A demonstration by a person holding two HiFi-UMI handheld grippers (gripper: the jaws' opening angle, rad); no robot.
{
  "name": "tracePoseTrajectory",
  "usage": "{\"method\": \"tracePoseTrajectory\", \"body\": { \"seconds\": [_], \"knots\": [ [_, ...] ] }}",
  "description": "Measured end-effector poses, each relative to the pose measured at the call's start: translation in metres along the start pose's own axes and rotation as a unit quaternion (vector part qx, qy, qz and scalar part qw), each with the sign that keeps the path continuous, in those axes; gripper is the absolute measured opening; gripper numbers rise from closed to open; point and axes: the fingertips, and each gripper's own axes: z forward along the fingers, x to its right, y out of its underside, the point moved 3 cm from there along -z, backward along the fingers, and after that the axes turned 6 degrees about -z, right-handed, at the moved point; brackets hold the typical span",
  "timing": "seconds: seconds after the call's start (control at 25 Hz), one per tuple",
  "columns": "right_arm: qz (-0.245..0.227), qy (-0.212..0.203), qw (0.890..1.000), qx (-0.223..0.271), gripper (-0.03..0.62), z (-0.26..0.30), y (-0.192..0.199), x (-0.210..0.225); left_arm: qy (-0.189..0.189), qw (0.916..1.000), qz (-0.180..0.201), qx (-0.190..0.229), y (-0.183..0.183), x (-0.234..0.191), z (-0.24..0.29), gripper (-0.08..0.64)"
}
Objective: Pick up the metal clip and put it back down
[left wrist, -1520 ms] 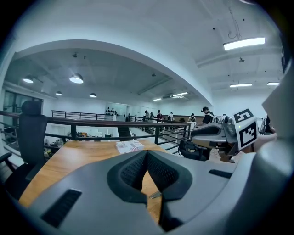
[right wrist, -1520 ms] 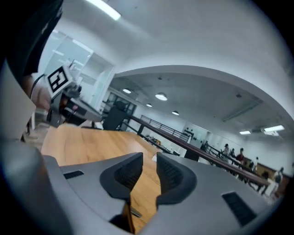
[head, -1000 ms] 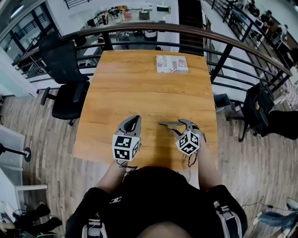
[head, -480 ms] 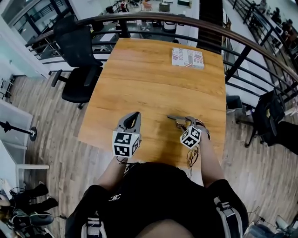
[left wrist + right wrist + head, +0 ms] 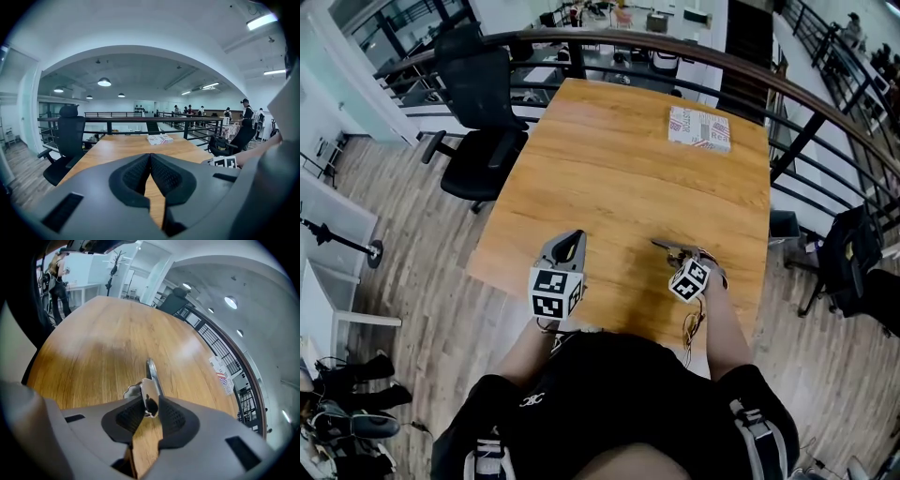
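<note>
metal clip (image 5: 151,379) on wood table (image 5: 609,169)
r gripper (image 5: 673,253), 4 o'clock, jaws just closed on it; l gripper (image 5: 570,242), 8 o'clock, jaws together.

In the head view the metal clip (image 5: 666,247) is only a thin sliver. Its near end is hidden under the right gripper (image 5: 677,255), whose jaws have just been closing with the clip between them. In the right gripper view the clip's rear end disappears between the pads (image 5: 174,417). The print on the box (image 5: 700,128) at the table's (image 5: 609,169) far right corner is too small to read. The table's near edge is partly hidden by the person's head (image 5: 609,375) and the left gripper (image 5: 567,246).
</note>
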Motion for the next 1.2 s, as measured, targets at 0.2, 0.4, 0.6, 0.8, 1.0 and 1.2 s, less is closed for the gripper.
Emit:
{"method": "tracePoseTrajectory", "body": {
  "seconds": [0.2,0.4,0.6,0.8,1.0,1.2],
  "knots": [
    [0.011,0.002,1.0,-0.007,0.091,-0.001,-0.005,-0.003,0.0,1.0,-0.001,0.003,0.0,-0.006,-0.004,0.018],
    [0.025,0.029,0.999,-0.001,0.035,-0.01,-0.009,0.0,0.017,0.9998,0.002,0.005,-0.001,0.002,0.0,0.018],
    [0.065,0.045,0.997,0.009,0.021,-0.024,-0.012,0.007,0.033,0.9994,0.003,0.005,0.0,0.008,0.005,0.018],
    [0.088,0.081,0.992,0.034,0.021,-0.045,-0.02,0.017,0.049,0.9988,0.006,0.005,-0.001,0.014,0.009,0.018],
    [0.131,0.132,0.978,0.091,0.021,-0.087,-0.042,0.044,0.06,0.9981,0.008,0.008,-0.004,0.02,0.012,0.018],
    [0.224,0.195,0.939,0.173,0.021,-0.146,-0.061,0.08,0.076,0.997,0.012,0.009,-0.009,0.026,0.014,0.018]
  ]
}}
